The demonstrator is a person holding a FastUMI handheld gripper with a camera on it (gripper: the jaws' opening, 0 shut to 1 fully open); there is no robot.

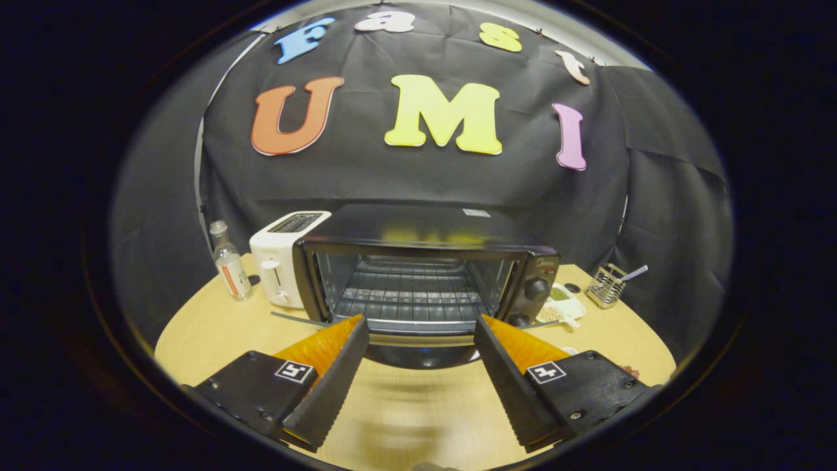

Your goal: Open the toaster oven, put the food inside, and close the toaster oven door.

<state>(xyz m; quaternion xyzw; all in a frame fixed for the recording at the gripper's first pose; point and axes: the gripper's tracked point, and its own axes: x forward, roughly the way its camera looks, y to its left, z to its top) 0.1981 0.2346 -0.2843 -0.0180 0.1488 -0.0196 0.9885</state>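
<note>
The toaster oven (425,268) stands toward the far edge of the tabletop (216,327), straight ahead of the tongs (418,327). Its door (418,350) is already swung down: the dark panel lies flat and low just beyond the fingertips, its long edge running crosswise to the fingers, and above it the wire rack (409,297) inside the cavity is bare. So the opening step looks done, and nothing has gone in yet.

The tongs are spread wide, with a broad gap between the two fingers and nothing held or touched. The lowered door sits in that gap's line, near the tips but apart from them as far as I can tell.

Where the food is matters most for the next move. The likeliest candidate is a small white dish (563,304) with something pale and green in it, just right of the oven near the control knobs (536,289), so off to the right of the fingers rather than ahead. What it holds is too small to tell. Reaching it would mean swinging right, clear of the open door's corner.

Left of the oven stand a white toaster (278,261) and a small clear bottle (229,261); a wire holder (605,286) sits by the tabletop's far right edge.
</note>
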